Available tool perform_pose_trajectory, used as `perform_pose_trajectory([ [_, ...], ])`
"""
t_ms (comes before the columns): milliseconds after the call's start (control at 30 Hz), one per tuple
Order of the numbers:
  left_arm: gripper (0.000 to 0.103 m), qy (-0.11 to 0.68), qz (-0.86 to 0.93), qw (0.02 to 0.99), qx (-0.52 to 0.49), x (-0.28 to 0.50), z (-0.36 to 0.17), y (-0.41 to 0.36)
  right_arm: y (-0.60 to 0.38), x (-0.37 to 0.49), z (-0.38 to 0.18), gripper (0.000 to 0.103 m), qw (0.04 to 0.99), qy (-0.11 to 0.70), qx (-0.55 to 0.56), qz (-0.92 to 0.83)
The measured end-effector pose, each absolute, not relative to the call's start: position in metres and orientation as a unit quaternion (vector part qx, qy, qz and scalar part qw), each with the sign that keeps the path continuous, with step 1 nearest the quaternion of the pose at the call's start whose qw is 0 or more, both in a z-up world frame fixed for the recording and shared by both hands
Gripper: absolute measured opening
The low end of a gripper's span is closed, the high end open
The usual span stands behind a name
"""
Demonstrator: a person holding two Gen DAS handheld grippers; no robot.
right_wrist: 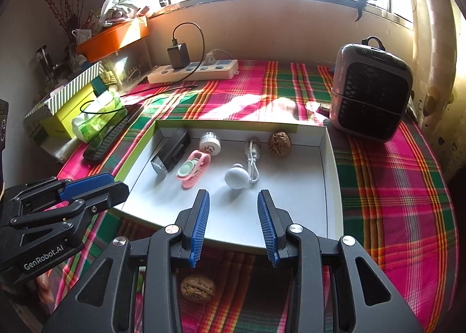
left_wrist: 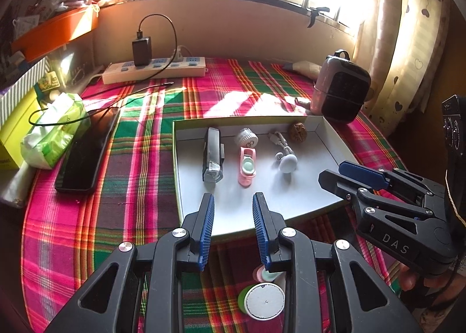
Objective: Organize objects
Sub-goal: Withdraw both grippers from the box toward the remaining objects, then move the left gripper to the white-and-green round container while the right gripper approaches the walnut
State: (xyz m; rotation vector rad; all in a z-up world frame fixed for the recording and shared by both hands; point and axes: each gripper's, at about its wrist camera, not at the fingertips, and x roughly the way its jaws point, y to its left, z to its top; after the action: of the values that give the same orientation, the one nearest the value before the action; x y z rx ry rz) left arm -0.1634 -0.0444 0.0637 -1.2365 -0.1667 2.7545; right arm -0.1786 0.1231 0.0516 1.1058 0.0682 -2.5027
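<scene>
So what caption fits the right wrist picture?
Open right gripper hovers over a white tray of small objects.

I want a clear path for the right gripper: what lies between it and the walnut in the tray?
In the right wrist view, the white knob and coiled white cable lie between the right gripper and walnut.

the desk (left_wrist: 139, 158) wore a plaid cloth of pink, green, red and dark stripes. the tray (right_wrist: 291, 187) was white inside with a lime-green rim. in it lay a pink clip (left_wrist: 247, 167), a black light (left_wrist: 212, 158) and a brown walnut (right_wrist: 279, 143). both hand-held grippers were black with blue ribbed pads (right_wrist: 201, 222). far left sat an orange box (left_wrist: 58, 30).
</scene>
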Motion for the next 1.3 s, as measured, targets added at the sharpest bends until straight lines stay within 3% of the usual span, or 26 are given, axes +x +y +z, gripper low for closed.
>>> perform_pose_trajectory([
  [867,0.038,-0.09,0.891,0.118,-0.43,-0.115,0.037,-0.047,0.133,-0.126,0.042,0.042,0.214,0.018,0.385,-0.897],
  [1300,0.039,-0.086,0.884,0.127,-0.442,-0.113,0.029,-0.038,0.134,-0.119,0.036,0.042,0.211,0.015,0.39,-0.896],
])
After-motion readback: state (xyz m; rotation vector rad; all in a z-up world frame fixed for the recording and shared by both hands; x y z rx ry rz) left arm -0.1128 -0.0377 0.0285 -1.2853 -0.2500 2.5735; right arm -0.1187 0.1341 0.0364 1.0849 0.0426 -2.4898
